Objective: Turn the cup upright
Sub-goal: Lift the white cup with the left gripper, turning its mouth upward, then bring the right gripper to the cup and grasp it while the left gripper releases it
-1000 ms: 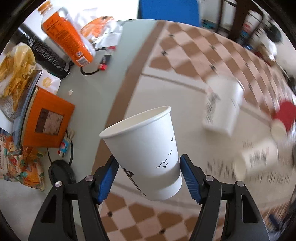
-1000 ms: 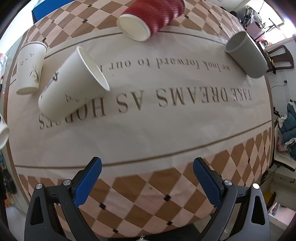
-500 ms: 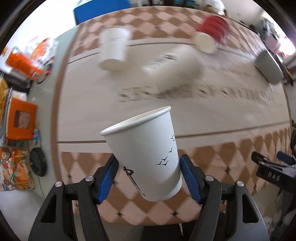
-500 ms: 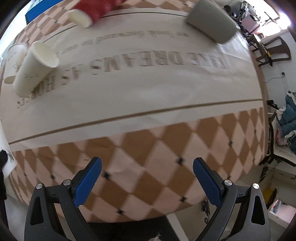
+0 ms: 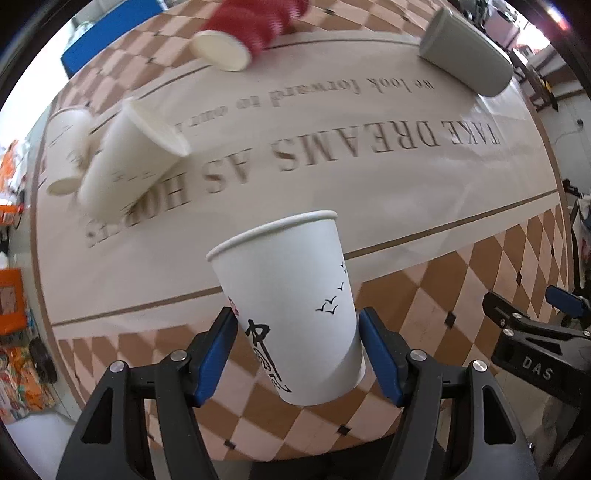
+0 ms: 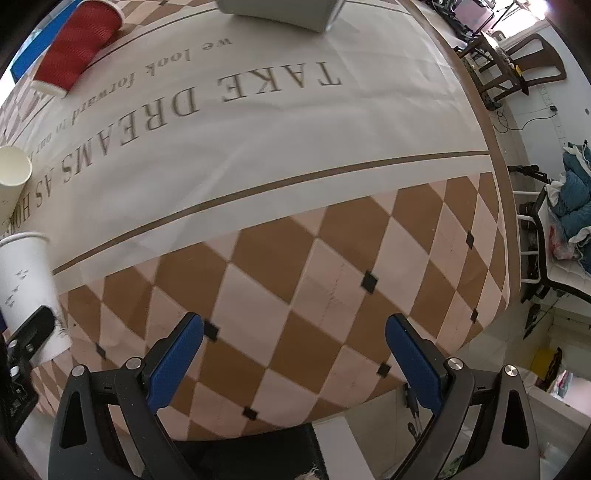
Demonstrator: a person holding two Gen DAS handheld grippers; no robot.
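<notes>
Between your left gripper's [image 5: 297, 354] fingers, the white cup [image 5: 291, 306] sat pinched low, mouth up, tilted, above the table [image 5: 406, 192]. Letting go early risked toppling. Right gripper [image 6: 293, 354] hung spread, empty.

Home dining room, printed tablecloth [image 6: 295, 147], wooden chair [image 6: 532, 62], heaped clothes [image 6: 576, 177]

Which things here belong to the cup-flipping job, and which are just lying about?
Job:
- white paper cup with bird print, held in the left gripper
- plain white paper cup on its side
- red ribbed cup on its side
- grey cup on its side
- right gripper, open and empty

Lying about:
- orange packets at the table's left edge
- wooden chair
</notes>
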